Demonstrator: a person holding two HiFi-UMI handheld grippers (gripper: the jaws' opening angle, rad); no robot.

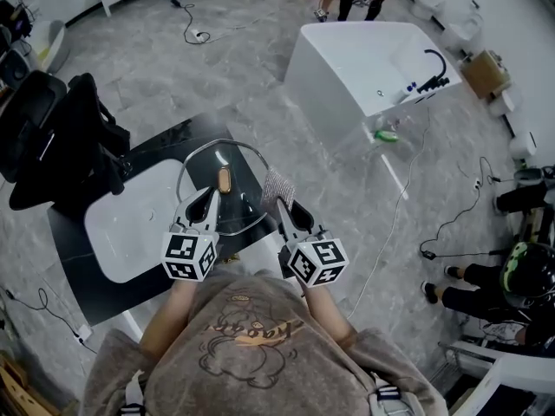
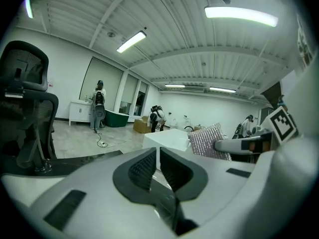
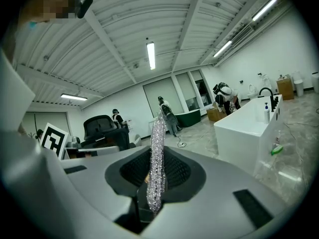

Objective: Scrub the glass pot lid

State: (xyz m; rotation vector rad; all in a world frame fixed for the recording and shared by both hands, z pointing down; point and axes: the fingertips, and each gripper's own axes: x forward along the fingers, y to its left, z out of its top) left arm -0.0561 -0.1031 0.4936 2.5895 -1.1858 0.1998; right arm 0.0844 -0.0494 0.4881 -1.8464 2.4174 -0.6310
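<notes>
The left gripper has its jaws closed to a hairline. The left gripper view shows only a slit between the pads. In the head view its tips lie on the near part of the lid, just beside the knob. I judge that they are pinching the thin glass there, though the bite itself is not clear.

The lid sits between the two grippers, above the edge of the black table and just right of the white basin. Its right side hangs out past the table over the floor.

It faces knob-up towards the head camera and looks roughly level. Being round, it has no long axis of its own. The oblong wooden knob does, and that axis runs straight away from the person.

The lid is likely stiff, fairly heavy for its thickness, brittle, and slick once wet. A rim pinch would let it swing or slip under scrubbing pressure, so the knob or the metal-banded rim is the safer hold.

The right gripper is clamped on a silvery mesh scrubber. The scrubber stands upright between its pads and, in the head view, pokes up at the lid's right edge. It looks soft and light.
</notes>
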